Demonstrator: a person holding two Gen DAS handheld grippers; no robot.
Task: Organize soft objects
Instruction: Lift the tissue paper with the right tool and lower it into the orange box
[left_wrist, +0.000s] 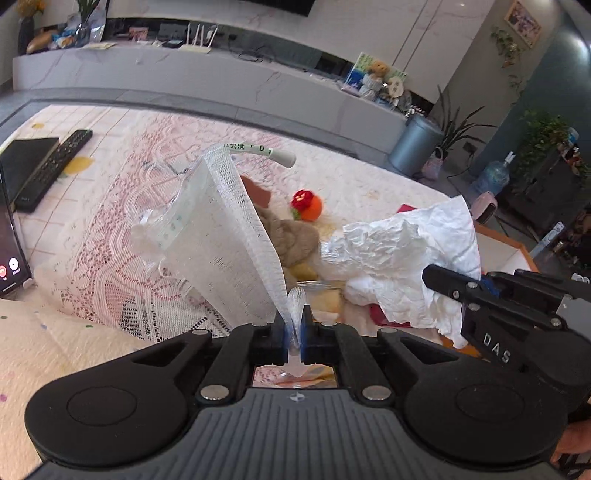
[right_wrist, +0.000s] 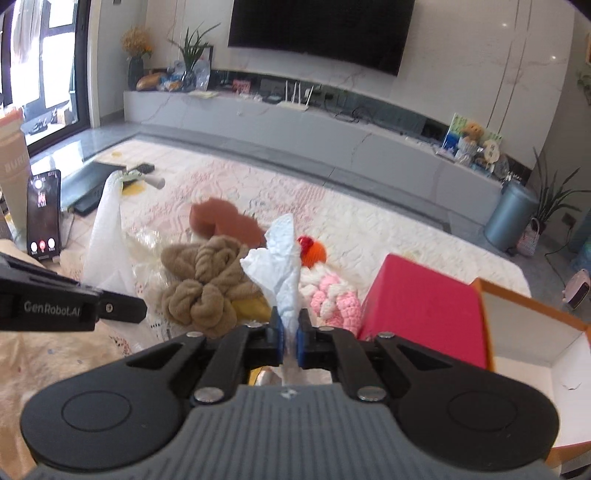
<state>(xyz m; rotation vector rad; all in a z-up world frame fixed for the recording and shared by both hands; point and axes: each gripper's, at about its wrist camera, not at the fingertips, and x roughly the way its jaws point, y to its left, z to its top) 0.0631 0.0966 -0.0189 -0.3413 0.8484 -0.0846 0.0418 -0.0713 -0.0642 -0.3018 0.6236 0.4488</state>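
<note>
Left gripper (left_wrist: 294, 338) clenches mesh bag (left_wrist: 225, 243), long axis rising away; right gripper (right_wrist: 290, 339) clenches upright tissue (right_wrist: 282, 266).

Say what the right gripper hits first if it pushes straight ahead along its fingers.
Likely the pink knitted toy, just ahead of the right gripper, which is shut on a white tissue. The tan knitted flower sits left of that line. Depth is unclear.
</note>
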